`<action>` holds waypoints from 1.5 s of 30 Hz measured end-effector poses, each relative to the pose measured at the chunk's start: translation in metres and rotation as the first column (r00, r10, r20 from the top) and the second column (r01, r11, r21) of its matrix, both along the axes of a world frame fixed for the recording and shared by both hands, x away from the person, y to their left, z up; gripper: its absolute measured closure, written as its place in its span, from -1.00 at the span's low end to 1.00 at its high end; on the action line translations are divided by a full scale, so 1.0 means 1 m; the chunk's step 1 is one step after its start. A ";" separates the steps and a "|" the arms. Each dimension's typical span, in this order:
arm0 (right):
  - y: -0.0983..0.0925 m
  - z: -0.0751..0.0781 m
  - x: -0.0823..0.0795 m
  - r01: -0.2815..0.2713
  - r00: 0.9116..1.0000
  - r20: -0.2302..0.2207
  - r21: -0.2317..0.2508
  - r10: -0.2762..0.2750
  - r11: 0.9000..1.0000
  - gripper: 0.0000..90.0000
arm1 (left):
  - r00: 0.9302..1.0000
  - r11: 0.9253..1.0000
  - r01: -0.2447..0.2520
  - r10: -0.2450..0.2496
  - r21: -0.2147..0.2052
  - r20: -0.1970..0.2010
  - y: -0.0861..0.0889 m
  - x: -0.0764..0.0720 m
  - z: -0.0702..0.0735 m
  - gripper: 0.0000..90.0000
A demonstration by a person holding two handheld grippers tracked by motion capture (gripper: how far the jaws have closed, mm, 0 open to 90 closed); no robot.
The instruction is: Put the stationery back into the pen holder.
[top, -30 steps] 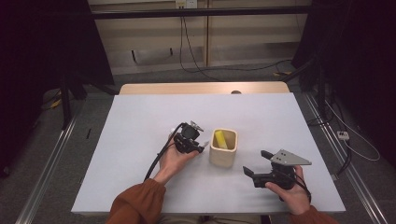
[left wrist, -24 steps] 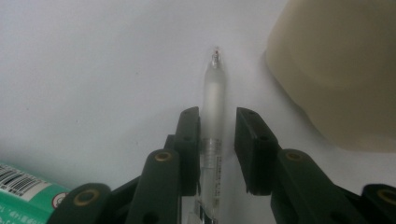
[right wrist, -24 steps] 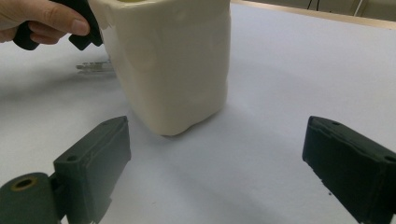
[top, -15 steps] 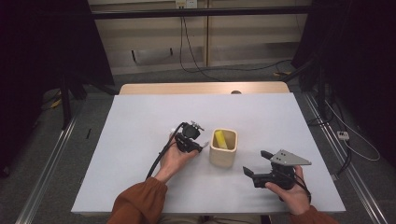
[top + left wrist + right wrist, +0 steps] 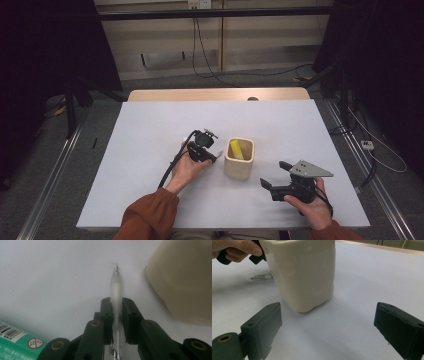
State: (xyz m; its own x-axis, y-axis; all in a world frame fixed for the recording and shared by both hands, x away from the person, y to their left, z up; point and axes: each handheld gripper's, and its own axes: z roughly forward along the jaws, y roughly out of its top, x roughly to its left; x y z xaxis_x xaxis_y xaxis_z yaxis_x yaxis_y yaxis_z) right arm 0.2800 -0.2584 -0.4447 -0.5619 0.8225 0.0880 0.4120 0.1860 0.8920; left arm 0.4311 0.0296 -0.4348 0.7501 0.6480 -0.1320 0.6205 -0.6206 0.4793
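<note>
Gripping a clear pen (image 5: pixel 116 293) between its two black jaws, the left gripper (image 5: pixel 204 148) lies low over the white table (image 5: pixel 150 150) just left of the cream cup (image 5: pixel 239 159); its jaws have just been closing, and in the left gripper view the pads press on the pen's barrel from both sides, the frosted grip section and the tip sticking out ahead of them, close over the table; the cup's wall (image 5: pixel 185 277) stands just beside the pen at that view's right, and a green packet with a barcode (image 5: pixel 17 340) lies at its lower left corner; a yellow thing (image 5: pixel 235 149) leans inside the cup; the right gripper (image 5: pixel 280 182) rests near the table's front edge, right of the cup and apart from it, its jaws spread wide with nothing between them, pointed at the cup (image 5: pixel 302 272).
</note>
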 end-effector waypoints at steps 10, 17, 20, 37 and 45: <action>0.000 0.000 0.000 0.003 1.000 -0.001 0.002 -0.003 1.000 -0.83 | 0.999 0.998 -0.005 0.007 -0.069 0.037 0.012 -0.003 0.016 0.79; 0.000 0.000 0.000 0.003 1.000 -0.002 0.001 -0.003 1.000 -0.83 | 0.998 0.994 0.006 0.002 -0.113 0.068 0.019 -0.007 0.024 0.79; 0.000 0.000 0.000 0.004 1.000 -0.002 0.003 -0.004 1.000 -0.83 | 0.997 0.992 0.009 0.001 -0.124 0.082 0.022 -0.011 0.027 0.78; 0.000 0.000 0.000 -0.002 1.000 0.002 0.000 0.002 1.000 -0.83 | 0.984 0.959 0.036 0.015 -0.280 0.179 0.039 -0.019 0.050 0.78; -0.001 0.000 -0.001 0.003 1.000 0.005 0.003 -0.003 1.000 -0.83 | 0.979 0.945 0.060 0.006 -0.321 0.201 0.044 -0.027 0.057 0.78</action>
